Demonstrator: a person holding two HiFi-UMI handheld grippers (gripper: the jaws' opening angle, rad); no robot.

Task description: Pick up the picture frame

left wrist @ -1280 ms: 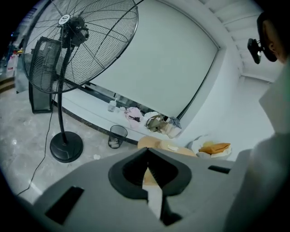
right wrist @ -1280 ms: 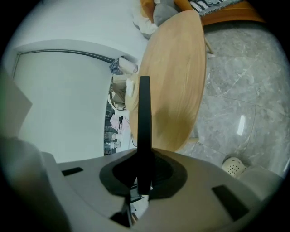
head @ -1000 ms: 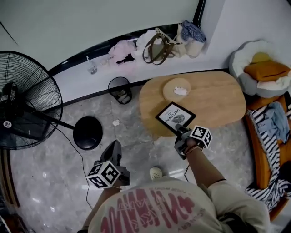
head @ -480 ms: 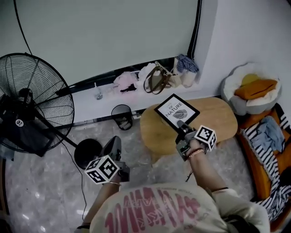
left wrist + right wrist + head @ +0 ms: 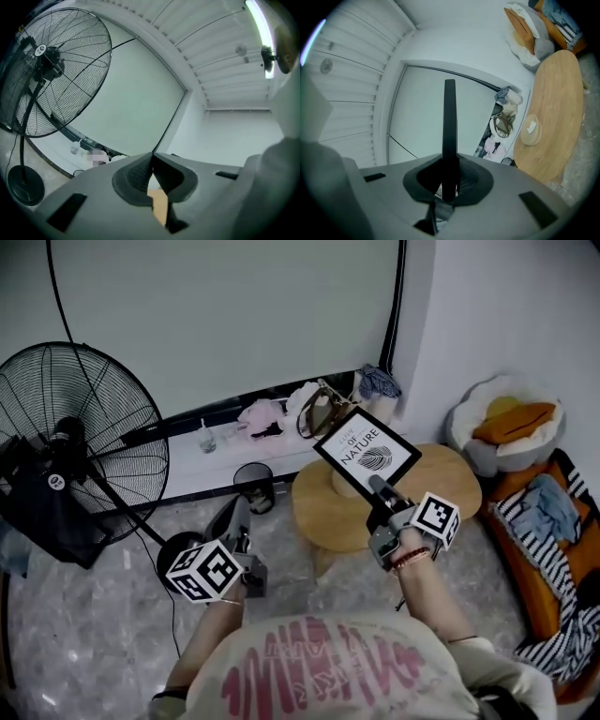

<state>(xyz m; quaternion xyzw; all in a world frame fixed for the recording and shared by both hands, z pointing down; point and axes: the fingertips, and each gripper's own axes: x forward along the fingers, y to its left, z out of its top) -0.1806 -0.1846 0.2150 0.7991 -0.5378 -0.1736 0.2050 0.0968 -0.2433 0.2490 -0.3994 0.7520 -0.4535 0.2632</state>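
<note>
The black picture frame [image 5: 367,452] with a white print hangs in the air above the oval wooden table [image 5: 441,486], its face tilted up toward me. My right gripper [image 5: 377,486] is shut on the frame's near edge. In the right gripper view the frame [image 5: 449,136] shows edge-on as a thin dark bar pinched between the jaws. My left gripper [image 5: 240,517] is held up at the left, away from the frame, shut with nothing in it; in the left gripper view the left gripper [image 5: 152,164] has its jaws closed together.
A big standing fan [image 5: 70,442] is at the left, its round base [image 5: 178,549] on the marble floor. A small wire bin [image 5: 253,484] stands by the table. A low ledge [image 5: 216,460] holds bags and clothes. A cushion pile [image 5: 506,423] and striped cloth [image 5: 553,549] lie right.
Both grippers have risen. The right one has lifted the picture frame off the table and up, with its face turning more toward me. The head view has tilted up toward the wall.
</note>
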